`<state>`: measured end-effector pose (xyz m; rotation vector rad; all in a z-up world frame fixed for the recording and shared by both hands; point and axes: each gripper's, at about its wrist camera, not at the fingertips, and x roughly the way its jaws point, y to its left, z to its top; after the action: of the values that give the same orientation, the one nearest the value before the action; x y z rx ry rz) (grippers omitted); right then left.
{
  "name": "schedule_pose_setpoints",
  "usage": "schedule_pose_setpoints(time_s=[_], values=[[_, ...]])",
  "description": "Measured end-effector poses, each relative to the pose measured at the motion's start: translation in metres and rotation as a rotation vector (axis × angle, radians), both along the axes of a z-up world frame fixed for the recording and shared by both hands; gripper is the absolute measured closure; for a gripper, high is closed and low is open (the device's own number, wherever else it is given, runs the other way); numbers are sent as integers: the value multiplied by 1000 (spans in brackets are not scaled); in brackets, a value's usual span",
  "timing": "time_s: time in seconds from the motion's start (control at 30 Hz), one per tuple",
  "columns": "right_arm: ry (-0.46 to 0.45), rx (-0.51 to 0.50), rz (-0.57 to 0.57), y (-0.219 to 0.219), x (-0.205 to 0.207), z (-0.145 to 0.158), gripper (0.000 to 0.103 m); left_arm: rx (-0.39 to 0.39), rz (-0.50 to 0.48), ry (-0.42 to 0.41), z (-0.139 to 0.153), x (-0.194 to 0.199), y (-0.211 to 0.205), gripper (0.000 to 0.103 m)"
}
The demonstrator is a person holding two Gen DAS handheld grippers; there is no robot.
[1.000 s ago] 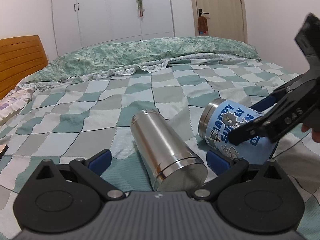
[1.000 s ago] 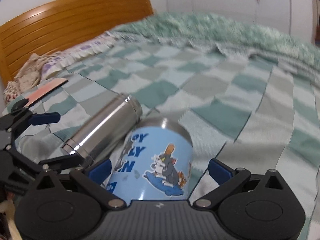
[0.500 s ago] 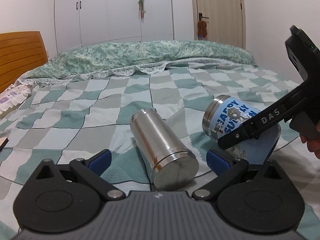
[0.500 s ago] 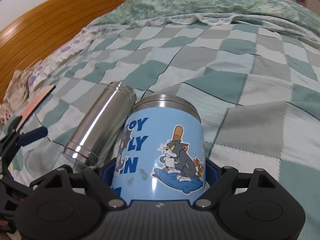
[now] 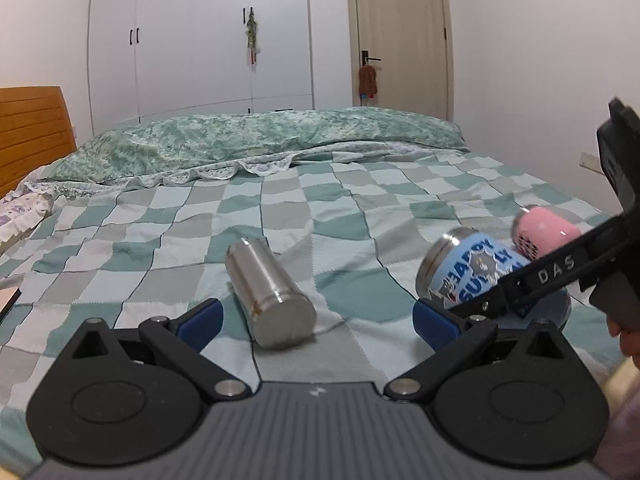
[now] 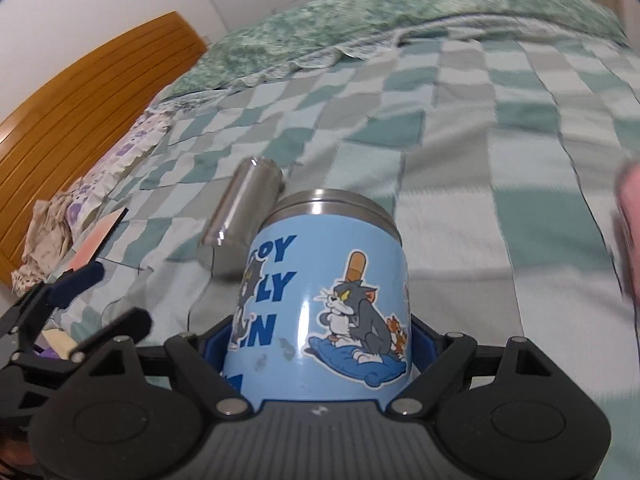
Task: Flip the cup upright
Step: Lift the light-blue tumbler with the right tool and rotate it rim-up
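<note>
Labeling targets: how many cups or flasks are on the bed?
3: a steel flask lying mid-bed, a blue cartoon cup clamped in the right gripper, a pink cup behind it. More may lie outside the views.

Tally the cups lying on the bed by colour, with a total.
Blue cartoon cup: 1
Plain steel cup: 1
Pink cup: 1
Total: 3
</note>
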<state>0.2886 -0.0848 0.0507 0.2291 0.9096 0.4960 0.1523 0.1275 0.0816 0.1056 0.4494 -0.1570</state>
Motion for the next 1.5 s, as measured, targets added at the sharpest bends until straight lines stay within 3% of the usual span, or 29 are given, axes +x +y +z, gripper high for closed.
schedule_pose_setpoints(time_s=[0.33,0.63,0.7,0.73,0.87,0.97,1.13,1.33,1.5], values=[[12,-42,-128,-10,-40,-46,18,-3,-21,41,-6,-42,-14,0],[7,-34,-81,-13,-39,-42,15,-10,-17,68,-5,-48,-27,0],[-43,-5,-58,-24,-43,-30,2,-10,-19,78,-4,-47,-32,0],[-79,4,-48,-31,-46,-23,0,-8,-23,83,-4,-47,-35,0],[-225,-15,-21,-68,-56,4,0,4,-41,98,2,-44,-52,0],[-281,-68,14,-96,-57,12,0,-15,-48,122,5,-36,-68,0],[-335,-173,78,-129,-55,5,0,-50,-41,206,0,-16,-100,0],[-404,-279,145,-150,-55,-16,0,-99,22,383,-9,24,-130,0],[-436,-270,152,-165,-52,-26,0,-89,92,522,-18,59,-147,0]])
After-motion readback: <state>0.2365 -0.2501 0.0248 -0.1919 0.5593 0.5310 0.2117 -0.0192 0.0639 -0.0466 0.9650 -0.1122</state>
